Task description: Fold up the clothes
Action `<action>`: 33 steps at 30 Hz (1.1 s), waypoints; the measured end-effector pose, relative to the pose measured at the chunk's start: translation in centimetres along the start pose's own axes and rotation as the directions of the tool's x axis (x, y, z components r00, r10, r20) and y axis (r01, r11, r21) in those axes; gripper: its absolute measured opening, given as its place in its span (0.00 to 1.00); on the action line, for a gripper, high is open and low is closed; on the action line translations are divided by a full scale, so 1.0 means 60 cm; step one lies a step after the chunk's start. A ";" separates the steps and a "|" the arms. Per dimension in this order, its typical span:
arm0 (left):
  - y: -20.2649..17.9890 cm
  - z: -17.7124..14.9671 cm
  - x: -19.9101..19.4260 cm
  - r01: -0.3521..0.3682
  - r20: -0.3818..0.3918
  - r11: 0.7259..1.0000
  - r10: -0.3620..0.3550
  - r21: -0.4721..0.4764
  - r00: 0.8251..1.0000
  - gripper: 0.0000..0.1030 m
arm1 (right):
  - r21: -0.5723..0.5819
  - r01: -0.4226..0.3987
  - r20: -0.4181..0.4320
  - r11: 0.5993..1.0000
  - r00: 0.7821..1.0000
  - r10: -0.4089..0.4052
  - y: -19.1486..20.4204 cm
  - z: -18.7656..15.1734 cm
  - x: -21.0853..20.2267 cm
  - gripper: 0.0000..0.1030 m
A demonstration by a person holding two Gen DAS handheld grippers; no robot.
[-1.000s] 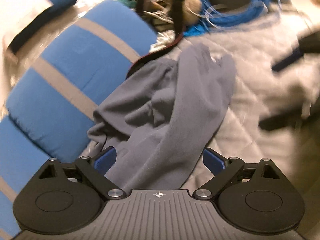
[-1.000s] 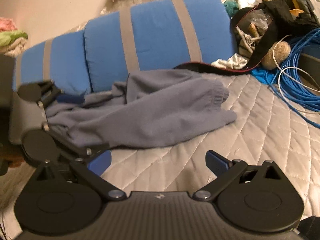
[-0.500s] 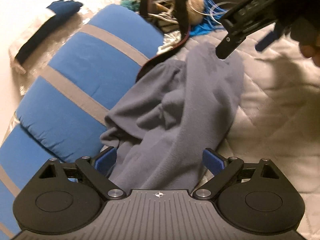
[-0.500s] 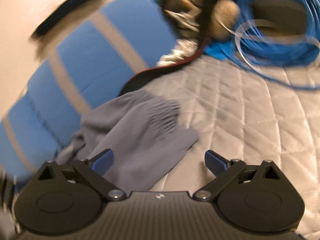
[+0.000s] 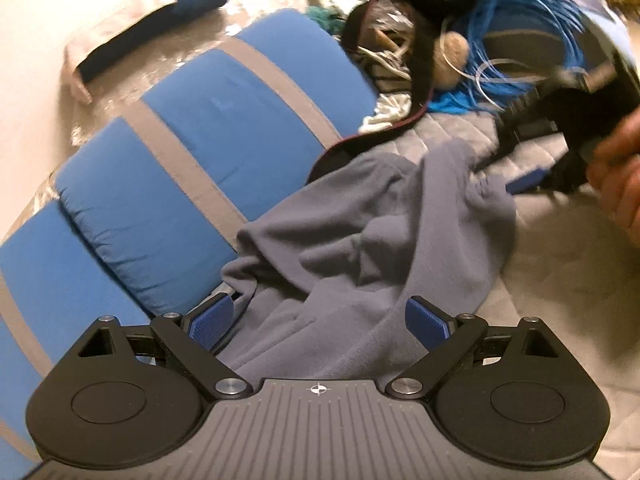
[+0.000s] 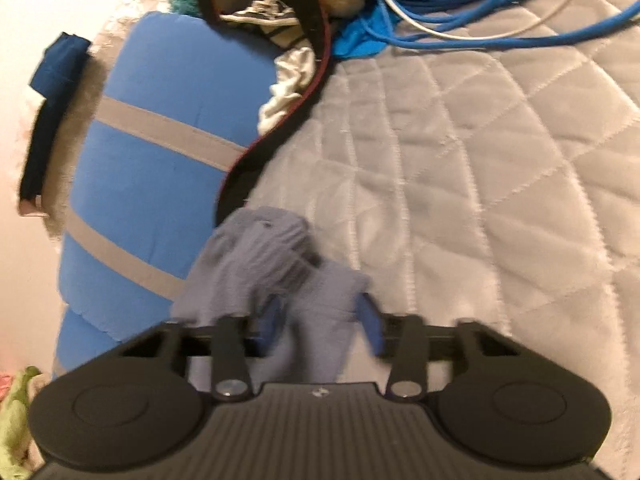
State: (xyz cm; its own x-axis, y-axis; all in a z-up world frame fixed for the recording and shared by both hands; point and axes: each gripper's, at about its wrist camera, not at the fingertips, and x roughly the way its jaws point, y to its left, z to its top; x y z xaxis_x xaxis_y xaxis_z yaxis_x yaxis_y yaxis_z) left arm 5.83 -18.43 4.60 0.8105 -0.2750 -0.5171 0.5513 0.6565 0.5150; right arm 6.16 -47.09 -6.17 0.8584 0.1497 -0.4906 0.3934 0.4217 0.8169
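A crumpled grey fleece garment (image 5: pixel 360 248) lies on the quilted grey bedspread (image 5: pixel 560 280), one end against a blue pillow. My left gripper (image 5: pixel 320 320) is open, its blue pads either side of the near end of the garment. My right gripper (image 6: pixel 320 326) is closing around the garment's far cuffed end (image 6: pixel 272 264); its jaws are partly closed with cloth between them. The right gripper also shows in the left wrist view (image 5: pixel 532 160), held by a hand at the garment's far end.
A blue pillow with grey stripes (image 5: pixel 192 168) lies left of the garment. A black bag with a red-edged strap (image 6: pixel 280 128), a coil of blue cable (image 6: pixel 480 4) and white cloth (image 6: pixel 288 80) crowd the far side. The quilted bedspread (image 6: pixel 480 180) spreads to the right.
My right gripper moved down onto the garment's far end and its jaws narrowed around the cloth. My left gripper stayed open at the near end.
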 end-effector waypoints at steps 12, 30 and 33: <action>0.050 0.006 -0.023 0.023 0.021 0.985 -0.020 -0.170 1.000 0.92 | -0.045 0.018 0.054 0.999 0.998 -0.015 0.013 -0.004 -0.034 0.08; 0.059 0.001 -0.027 0.065 0.029 0.977 -0.060 -0.203 0.998 0.92 | -0.192 0.153 0.103 0.969 0.985 -0.135 0.023 -0.018 -0.188 0.07; 0.045 -0.002 -0.026 0.095 0.041 0.984 -0.089 -0.153 0.995 0.92 | -0.206 0.147 0.113 0.968 0.986 -0.126 0.029 -0.018 -0.189 0.07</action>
State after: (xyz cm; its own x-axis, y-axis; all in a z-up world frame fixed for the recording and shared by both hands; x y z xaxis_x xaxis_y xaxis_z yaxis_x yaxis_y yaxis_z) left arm 6.03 -16.17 6.70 0.7653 -0.3609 -0.5329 0.5887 0.7272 0.3529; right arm -3.27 -47.09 0.47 0.8337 -0.0066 -0.5521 0.4392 0.6139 0.6559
